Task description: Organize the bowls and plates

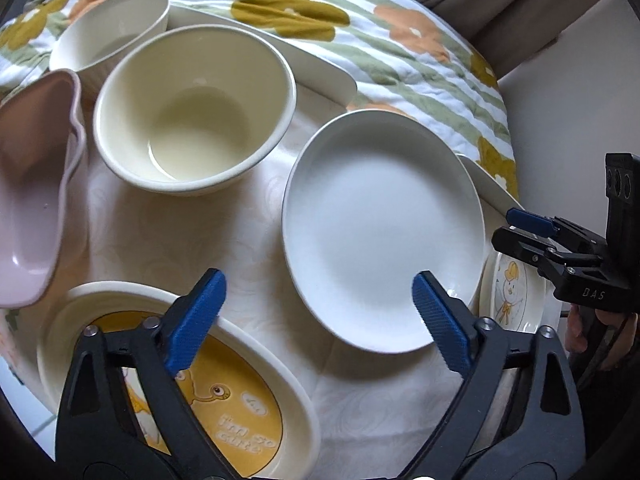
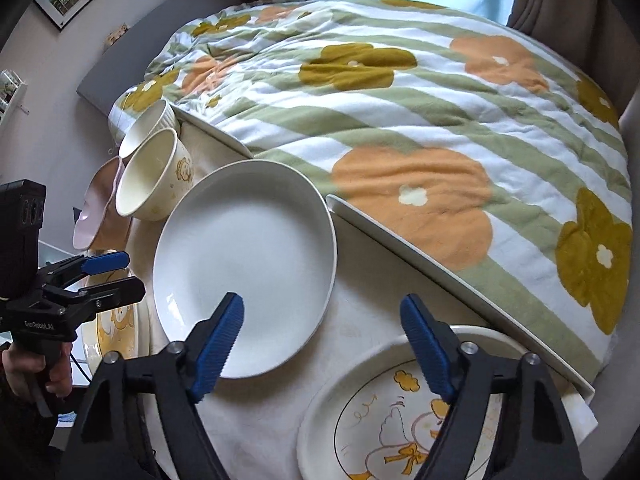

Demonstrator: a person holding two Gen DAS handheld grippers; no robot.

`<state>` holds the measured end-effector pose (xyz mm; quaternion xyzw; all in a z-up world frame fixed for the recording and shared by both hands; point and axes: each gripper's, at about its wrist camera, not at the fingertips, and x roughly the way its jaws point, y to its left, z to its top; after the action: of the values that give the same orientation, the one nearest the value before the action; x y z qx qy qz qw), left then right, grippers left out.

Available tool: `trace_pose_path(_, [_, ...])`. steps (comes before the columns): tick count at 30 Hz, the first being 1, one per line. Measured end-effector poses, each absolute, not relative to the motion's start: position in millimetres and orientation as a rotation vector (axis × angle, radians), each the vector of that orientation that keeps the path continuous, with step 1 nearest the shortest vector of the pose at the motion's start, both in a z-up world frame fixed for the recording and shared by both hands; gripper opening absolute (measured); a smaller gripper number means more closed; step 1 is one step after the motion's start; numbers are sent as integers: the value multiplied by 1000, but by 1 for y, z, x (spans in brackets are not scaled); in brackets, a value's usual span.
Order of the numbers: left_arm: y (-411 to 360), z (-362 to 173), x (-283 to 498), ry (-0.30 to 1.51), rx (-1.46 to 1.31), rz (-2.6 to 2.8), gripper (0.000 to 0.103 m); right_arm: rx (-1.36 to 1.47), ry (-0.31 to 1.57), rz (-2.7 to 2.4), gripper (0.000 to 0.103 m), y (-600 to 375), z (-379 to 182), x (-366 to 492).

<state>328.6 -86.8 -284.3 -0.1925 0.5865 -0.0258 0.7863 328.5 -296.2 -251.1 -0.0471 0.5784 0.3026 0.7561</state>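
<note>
You work on a small table (image 1: pixel 240 240) covered by a pale patterned cloth, and its far edge butts against a bed with a flowered quilt (image 2: pixel 400 120), so you have no room past that side. The bare cloth between the dishes is the only open ground: a strip in the table's middle and a patch near its near edge.

Your left gripper (image 1: pixel 320 320) hangs with its jaws apart and nothing between them; its blue pads touch no dish. One finger stands over the rim of the yellow cartoon dish (image 1: pixel 240 408) at the near left corner, the other over the near rim of the white plate (image 1: pixel 380 232). Your right gripper (image 2: pixel 322 344) is likewise apart and empty, one finger above the white plate's near rim, the other above the duck plate (image 2: pixel 400 420) at the near right corner.

The white plate sits in the table's middle, plain, shallow and empty. Behind it toward the far left stand a cream bowl (image 1: pixel 192 120) with a small printed figure on its side, a ribbed cream bowl (image 1: pixel 108 28) just behind that, and a pink wavy-rimmed bowl (image 1: pixel 32 200) at the left edge, just beside the cream bowl.
</note>
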Motion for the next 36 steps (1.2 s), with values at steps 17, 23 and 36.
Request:
trace_pose_path(17, [-95,-307,345,1315,-362,-19,19,-144,1304,757,17,-282,-284,343])
trace_pose_path(23, [-97,-304,342,1306,-349,-7,19,-154,1294,765,15,-282,-285,341])
trace_pose_path(36, [-95,-263,317,1212,-331,-6,19,-142,1203,776,15,-287,-248,319])
